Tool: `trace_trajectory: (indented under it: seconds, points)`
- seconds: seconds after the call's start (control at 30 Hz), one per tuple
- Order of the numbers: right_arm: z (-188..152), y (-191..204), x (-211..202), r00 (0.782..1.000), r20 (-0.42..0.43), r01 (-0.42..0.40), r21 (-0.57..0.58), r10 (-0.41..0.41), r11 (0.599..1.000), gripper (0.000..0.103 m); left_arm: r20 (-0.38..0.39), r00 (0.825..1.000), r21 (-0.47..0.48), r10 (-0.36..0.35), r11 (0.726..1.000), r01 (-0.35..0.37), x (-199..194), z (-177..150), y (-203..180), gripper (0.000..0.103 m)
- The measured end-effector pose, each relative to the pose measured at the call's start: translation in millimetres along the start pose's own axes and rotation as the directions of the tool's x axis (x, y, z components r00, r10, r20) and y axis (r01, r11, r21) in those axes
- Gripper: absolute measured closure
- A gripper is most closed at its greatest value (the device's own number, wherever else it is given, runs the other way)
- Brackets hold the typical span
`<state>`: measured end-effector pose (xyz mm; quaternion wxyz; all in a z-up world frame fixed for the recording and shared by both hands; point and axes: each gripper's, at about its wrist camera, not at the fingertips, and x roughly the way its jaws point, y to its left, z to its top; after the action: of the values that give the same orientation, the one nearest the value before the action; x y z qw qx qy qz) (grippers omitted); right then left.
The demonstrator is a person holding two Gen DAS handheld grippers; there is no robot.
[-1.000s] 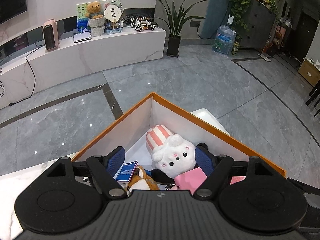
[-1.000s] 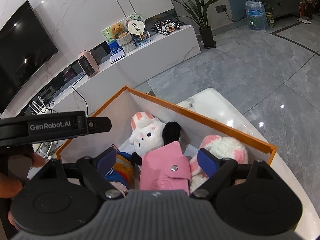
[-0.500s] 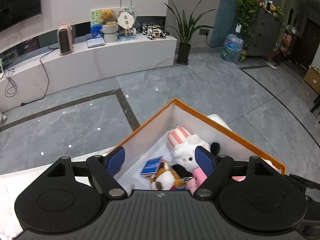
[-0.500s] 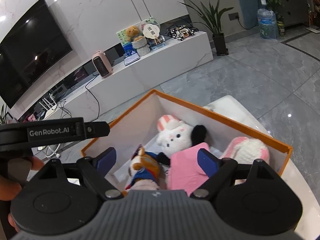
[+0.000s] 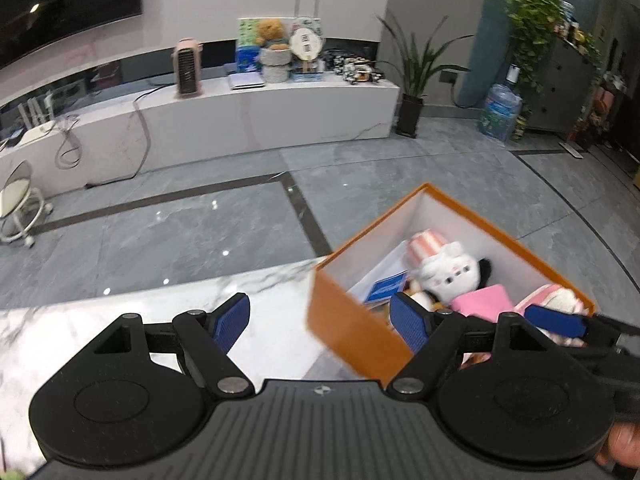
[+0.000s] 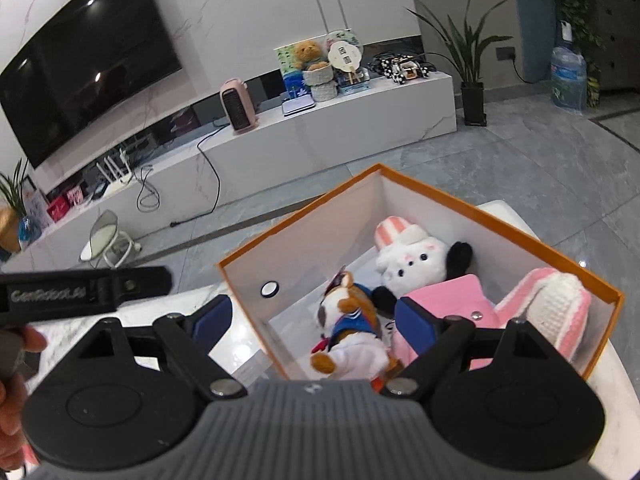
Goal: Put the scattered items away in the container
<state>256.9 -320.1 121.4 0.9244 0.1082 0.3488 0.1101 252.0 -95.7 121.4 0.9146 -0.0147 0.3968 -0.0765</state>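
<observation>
An orange box [image 6: 248, 256] with white inner walls stands on a white marble table [image 5: 120, 320]. Inside lie a white plush with a striped hat [image 6: 412, 252], a small fox plush in a blue jacket [image 6: 348, 320], a pink wallet [image 6: 452, 304], a pink-and-white knitted plush [image 6: 552, 300] and a blue card [image 5: 386, 286]. My left gripper [image 5: 320, 322] is open and empty, at the box's near left corner [image 5: 352, 320]. My right gripper [image 6: 310, 320] is open and empty, straddling the box's near wall.
Beyond the table is a grey tiled floor [image 5: 200, 232]. A long white TV bench [image 6: 320, 136] with a pink heater [image 6: 238, 106], a potted plant [image 5: 416, 80], a water bottle [image 5: 500, 112] and a small stool [image 5: 18, 200] stand farther off.
Both grippers have pulled back and to the left from above the box. The box now sits to the right in both views. Both stay open and empty.
</observation>
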Motion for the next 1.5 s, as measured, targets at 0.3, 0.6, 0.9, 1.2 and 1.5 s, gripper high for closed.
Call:
trace_trajectory:
  seconds: [0.3, 0.6, 0.9, 1.2, 1.5]
  points:
    - [-14, 40, 12, 0.999, -0.033, -0.019, -0.095, 0.016, 0.995, 0.013, 0.006, 0.999, -0.066, 0.046, 0.997, -0.046, -30, -22, 54, 0.012]
    - [-29, 71, 24, 0.997, -0.070, -0.035, -0.200, 0.022, 0.979, 0.013, -0.002, 0.996, -0.145, 0.084, 0.986, -0.084, -46, -47, 107, 0.012]
    - [-46, 86, 42, 0.992, -0.126, -0.040, -0.287, 0.004, 0.957, 0.012, -0.053, 0.991, -0.195, 0.121, 0.972, -0.129, -40, -98, 147, 0.012]
    - [-56, 87, 62, 0.985, -0.171, -0.029, -0.337, -0.031, 0.941, 0.012, -0.085, 0.986, -0.222, 0.144, 0.962, -0.160, -30, -135, 169, 0.012]
    - [-69, 93, 67, 0.982, -0.184, -0.037, -0.405, -0.042, 0.914, 0.011, -0.112, 0.982, -0.218, 0.153, 0.960, -0.175, -17, -154, 182, 0.012]
